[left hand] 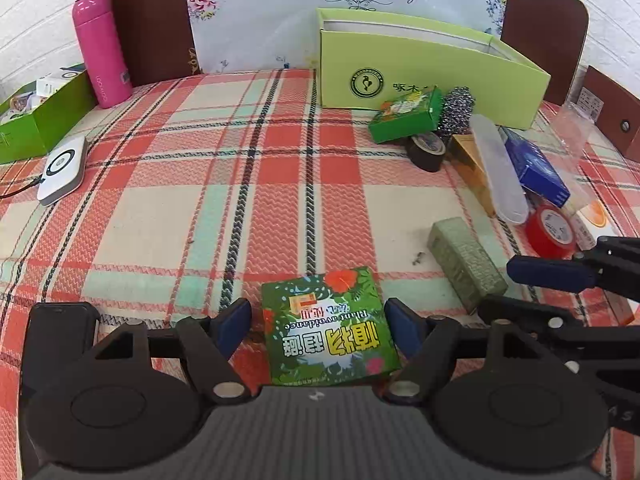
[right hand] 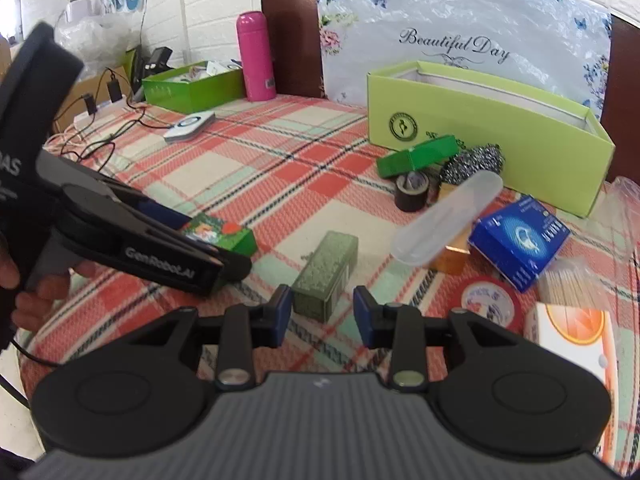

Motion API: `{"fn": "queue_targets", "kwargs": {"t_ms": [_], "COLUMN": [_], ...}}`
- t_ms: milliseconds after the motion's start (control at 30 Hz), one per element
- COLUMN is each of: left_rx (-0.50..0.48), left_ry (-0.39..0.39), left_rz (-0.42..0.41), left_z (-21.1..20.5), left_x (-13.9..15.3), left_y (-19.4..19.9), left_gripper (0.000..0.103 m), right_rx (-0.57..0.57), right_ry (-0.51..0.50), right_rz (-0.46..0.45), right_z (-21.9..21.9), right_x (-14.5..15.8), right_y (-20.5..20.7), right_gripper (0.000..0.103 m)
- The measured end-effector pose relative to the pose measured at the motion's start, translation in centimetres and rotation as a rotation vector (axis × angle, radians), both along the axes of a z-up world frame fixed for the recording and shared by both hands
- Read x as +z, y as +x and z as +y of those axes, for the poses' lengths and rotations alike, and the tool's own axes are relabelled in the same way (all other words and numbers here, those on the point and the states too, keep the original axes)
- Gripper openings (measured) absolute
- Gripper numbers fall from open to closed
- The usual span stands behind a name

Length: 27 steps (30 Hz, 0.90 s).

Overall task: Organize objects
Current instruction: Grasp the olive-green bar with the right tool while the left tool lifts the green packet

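Note:
A flat green box with flower print (left hand: 328, 332) lies on the plaid tablecloth between the fingers of my left gripper (left hand: 318, 322). That gripper is open; a strip of cloth shows beside its left pad, and the right pad is close to the box edge. In the right wrist view the left gripper (right hand: 218, 242) straddles the same flat green box (right hand: 224, 236). A dull olive box (right hand: 326, 276) lies with its near end between the fingers of my right gripper (right hand: 322, 316). Its jaws are opening, and a gap shows at the right pad. The olive box (left hand: 464, 264) also shows in the left wrist view.
An open lime-green carton (left hand: 432, 76) stands at the back right. In front of it lie a small green box (left hand: 404, 116), a steel scourer (left hand: 458, 112), a brown tape roll (left hand: 426, 152), a clear case (left hand: 500, 176), a blue box (left hand: 536, 168) and red tape (left hand: 554, 232). A pink bottle (left hand: 100, 48), a green bin (left hand: 40, 120) and a white device (left hand: 60, 168) are at the left.

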<state>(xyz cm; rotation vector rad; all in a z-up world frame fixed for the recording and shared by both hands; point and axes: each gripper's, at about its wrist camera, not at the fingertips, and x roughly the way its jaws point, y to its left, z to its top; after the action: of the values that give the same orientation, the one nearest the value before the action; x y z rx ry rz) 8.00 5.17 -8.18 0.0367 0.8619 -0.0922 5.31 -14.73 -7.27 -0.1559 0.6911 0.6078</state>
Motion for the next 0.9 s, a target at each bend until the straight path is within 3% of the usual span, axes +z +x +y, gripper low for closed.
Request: {"fn": "queue_targets", "kwargs": {"t_ms": [100, 200, 233, 300, 433, 667, 900], "left_rx": [0.014, 0.017, 0.018, 0.017, 0.004, -0.095, -0.118], "left_ry": [-0.012, -0.028, -0.028, -0.025, -0.093, -0.141, -0.132], "left_rz": [0.001, 0.001, 0.000, -0.009, -0.017, -0.201, -0.350], "left_z": [0.7, 1.2, 1.2, 1.1, 1.2, -1.1, -4.3], "left_x": [-0.1, 0.0, 0.0, 0.1, 1.0, 7.5, 13.2], "left_y": [0.0, 0.2, 0.3, 0.3, 1.0, 3.2, 9.0], "left_gripper": [0.078, 0.076, 0.072, 0.066, 0.065, 0.065, 0.065], "right_rx": [0.006, 0.013, 0.007, -0.015, 0.001, -0.053, -0.171], "right_ry": [0.016, 0.016, 0.022, 0.001, 0.020, 0.118, 0.110], "right_rz": [0.001, 0.007, 0.012, 0.040, 0.036, -0.103, -0.255], "right_z": [0.5, 1.3, 1.5, 1.7, 1.2, -1.7, -3.9], "right_x": [0.0, -0.4, -0.7, -1.3, -0.7, 4.7, 9.3], "right_y": [0.5, 1.3, 1.7, 2.5, 2.1, 3.1, 8.8], "right_gripper": [0.044, 0.045, 0.044, 0.026, 0.022, 0.022, 0.022]}}
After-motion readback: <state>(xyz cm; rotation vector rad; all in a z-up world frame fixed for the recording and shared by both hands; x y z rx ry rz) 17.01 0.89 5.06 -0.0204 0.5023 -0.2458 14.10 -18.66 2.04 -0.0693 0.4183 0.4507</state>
